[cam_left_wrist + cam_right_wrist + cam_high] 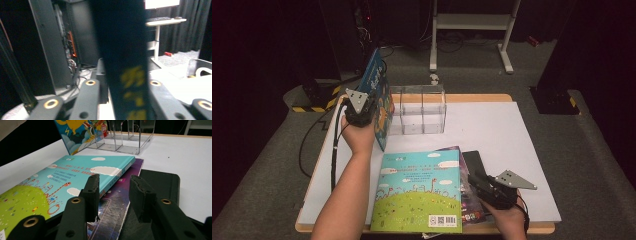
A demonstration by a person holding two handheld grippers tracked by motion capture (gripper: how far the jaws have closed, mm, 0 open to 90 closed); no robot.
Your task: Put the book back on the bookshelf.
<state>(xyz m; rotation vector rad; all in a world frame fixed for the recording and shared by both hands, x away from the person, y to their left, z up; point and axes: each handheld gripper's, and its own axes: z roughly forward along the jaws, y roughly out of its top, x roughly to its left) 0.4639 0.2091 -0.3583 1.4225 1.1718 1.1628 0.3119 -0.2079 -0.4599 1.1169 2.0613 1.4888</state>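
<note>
Left gripper (362, 111): we see it raised at the table's left edge, jaws on either side of the blue picture book (378, 95). In the left gripper view the dark spine (126, 75) fills the gap; we cannot tell whether the pads press on it.
Blue picture book: upright on its edge, tilted, just left of the clear rack (422, 110) at the far side of the white table (502, 145).
Right gripper (479, 182): low at the near right, jaws partly apart with nothing between them, hovering over the stack's right edge.
Stack: we note a turquoise book (75, 175) with a green hill on top, a purple book (112, 205) beneath it, and a black book (160, 180) lowest, jutting out to the right.
Clear rack: dividers upright; its slots look bare.
</note>
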